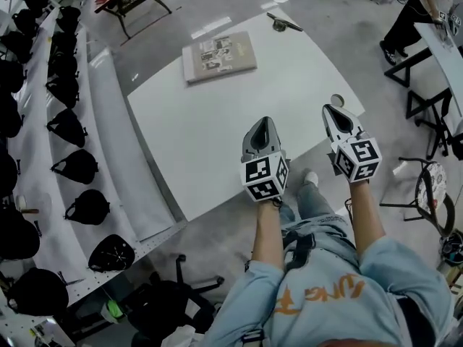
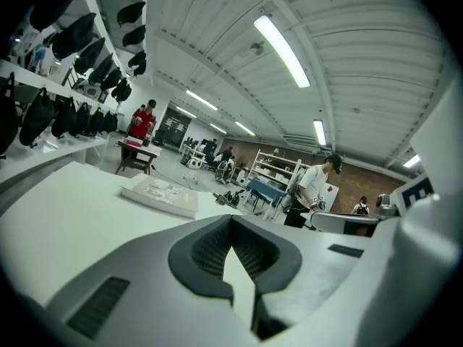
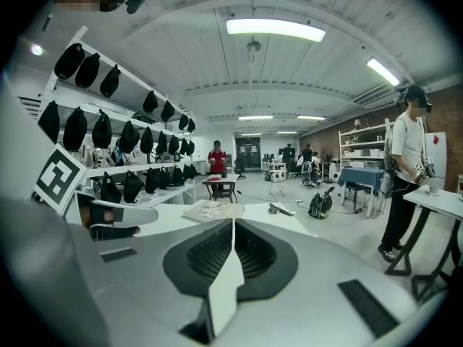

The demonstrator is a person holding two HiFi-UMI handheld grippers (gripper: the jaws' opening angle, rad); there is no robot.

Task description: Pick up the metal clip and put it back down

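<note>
Metal clip (image 1: 283,24) lies at far edge of white table (image 1: 195,136), near its far right corner, book (image 1: 219,55) to its left. Wide bare tabletop between clip and both grippers. Left gripper (image 1: 263,121) and right gripper (image 1: 330,110) sit over near edge, jaws pressed together, nothing between them. Right gripper view shows clip low, past book; only head view shows table's outline.

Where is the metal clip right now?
In the head view, the metal clip lies at the far edge of the white table, a little to the right of the book and beyond it.
</note>
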